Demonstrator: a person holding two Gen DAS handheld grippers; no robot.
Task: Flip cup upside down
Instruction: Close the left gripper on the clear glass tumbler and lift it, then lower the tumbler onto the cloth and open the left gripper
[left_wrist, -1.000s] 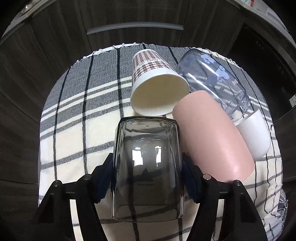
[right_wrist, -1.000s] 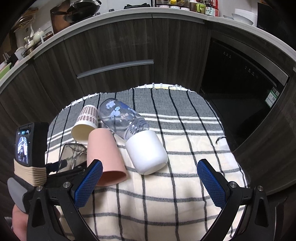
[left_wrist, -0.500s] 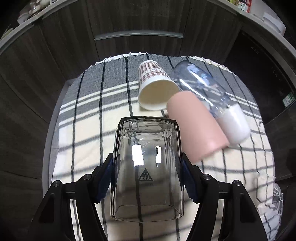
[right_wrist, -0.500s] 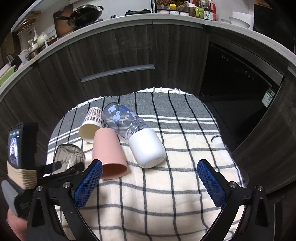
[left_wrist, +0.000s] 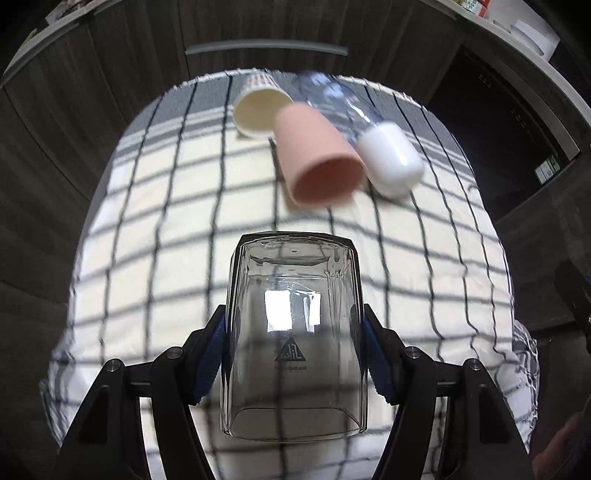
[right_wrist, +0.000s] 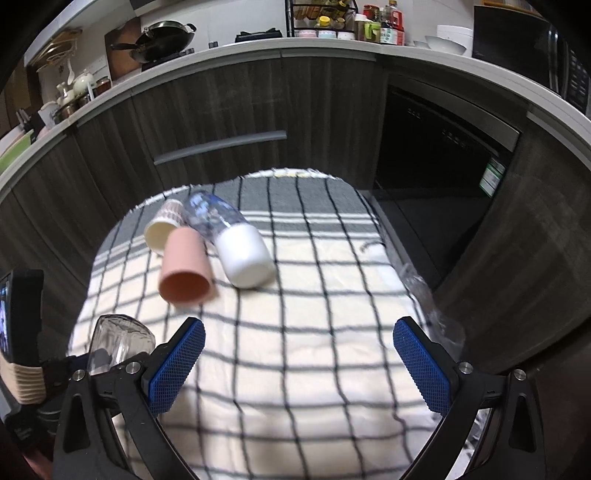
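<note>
My left gripper (left_wrist: 293, 350) is shut on a clear glass cup (left_wrist: 293, 339), held above the checked cloth with its thick base pointing away from the camera. The same glass (right_wrist: 120, 341) shows at the lower left of the right wrist view, in the left gripper. My right gripper (right_wrist: 297, 363) is open and empty above the near part of the cloth. A pink cup (left_wrist: 317, 162) (right_wrist: 184, 271), a white cup (left_wrist: 389, 158) (right_wrist: 243, 258), a patterned paper cup (left_wrist: 258, 107) (right_wrist: 162, 227) and a clear blue-printed bottle (left_wrist: 332, 99) (right_wrist: 212, 212) lie on their sides at the far side.
The checked cloth (right_wrist: 314, 332) covers a small table. Dark wood cabinets with a grey handle (right_wrist: 221, 146) stand behind it, and a dark appliance (right_wrist: 443, 155) is at the right. A counter with pots and jars runs along the top.
My left gripper has lifted the glass and drawn back from the group of cups, which now look smaller and farther. The right gripper has also risen and stays open.
</note>
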